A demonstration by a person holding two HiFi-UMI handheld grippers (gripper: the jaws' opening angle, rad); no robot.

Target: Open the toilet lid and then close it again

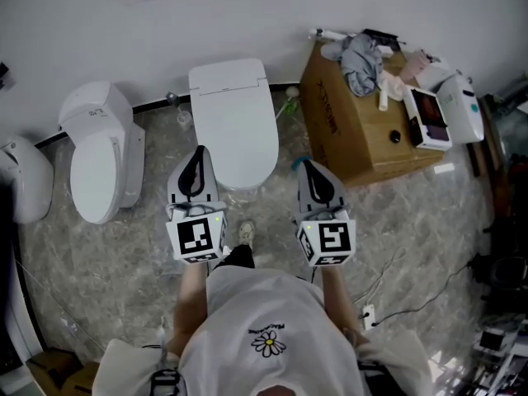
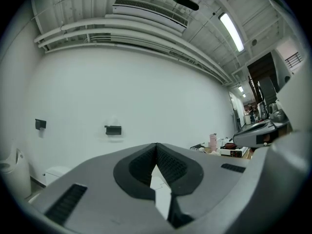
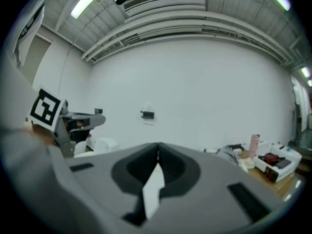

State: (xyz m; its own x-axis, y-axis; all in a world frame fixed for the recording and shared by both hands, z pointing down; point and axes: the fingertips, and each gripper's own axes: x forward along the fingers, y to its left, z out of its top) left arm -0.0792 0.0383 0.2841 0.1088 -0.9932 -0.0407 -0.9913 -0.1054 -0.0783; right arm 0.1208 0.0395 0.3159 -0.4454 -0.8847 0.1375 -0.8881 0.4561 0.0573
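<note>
both grippers clenched, nothing held: left gripper (image 1: 198,152), right gripper (image 1: 311,170). toilet lid (image 1: 234,126) down, just ahead of them.

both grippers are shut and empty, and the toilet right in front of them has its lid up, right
Not quite. The head view shows the toilet lid down, lying flat and closed, not up. The rest holds: the left gripper and the right gripper are both shut and empty.

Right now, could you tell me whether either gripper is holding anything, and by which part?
Nothing is held: the left gripper and right gripper are shut and empty.
</note>
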